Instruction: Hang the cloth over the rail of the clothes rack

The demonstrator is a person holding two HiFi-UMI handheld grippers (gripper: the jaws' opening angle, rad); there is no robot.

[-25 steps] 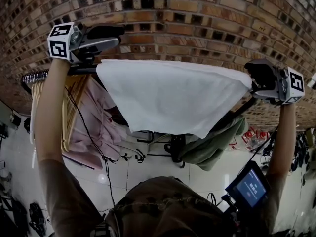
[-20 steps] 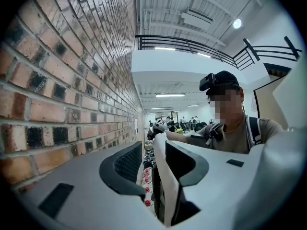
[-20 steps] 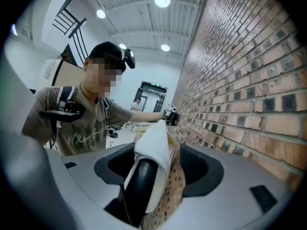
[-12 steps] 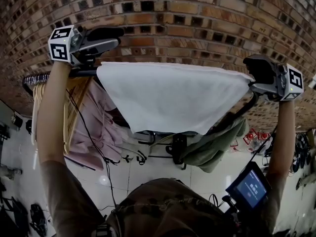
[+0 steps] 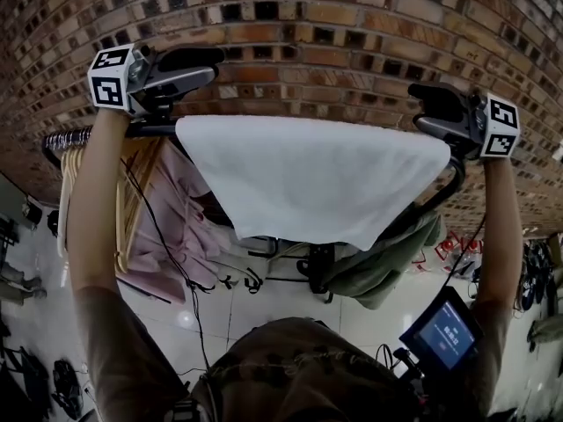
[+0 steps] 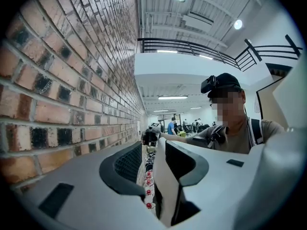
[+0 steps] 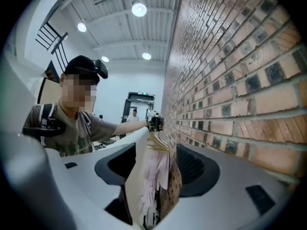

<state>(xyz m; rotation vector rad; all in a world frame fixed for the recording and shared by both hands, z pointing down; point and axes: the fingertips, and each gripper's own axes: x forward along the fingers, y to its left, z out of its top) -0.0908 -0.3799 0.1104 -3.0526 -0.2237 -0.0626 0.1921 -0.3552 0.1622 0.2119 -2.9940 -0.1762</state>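
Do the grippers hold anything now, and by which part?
Nothing: left gripper and right gripper are open; the white fabric cloth hangs over the black rail.

Hand-held gripper [image 7: 157, 169] jaws apart, white cloth [image 7: 133, 178] edge-on ahead, brick wall [image 7: 230, 80] right

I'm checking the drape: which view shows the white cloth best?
The head view: the cloth lies spread over the rail, whole. Each gripper view catches only an edge-on strip of it between parted jaws.
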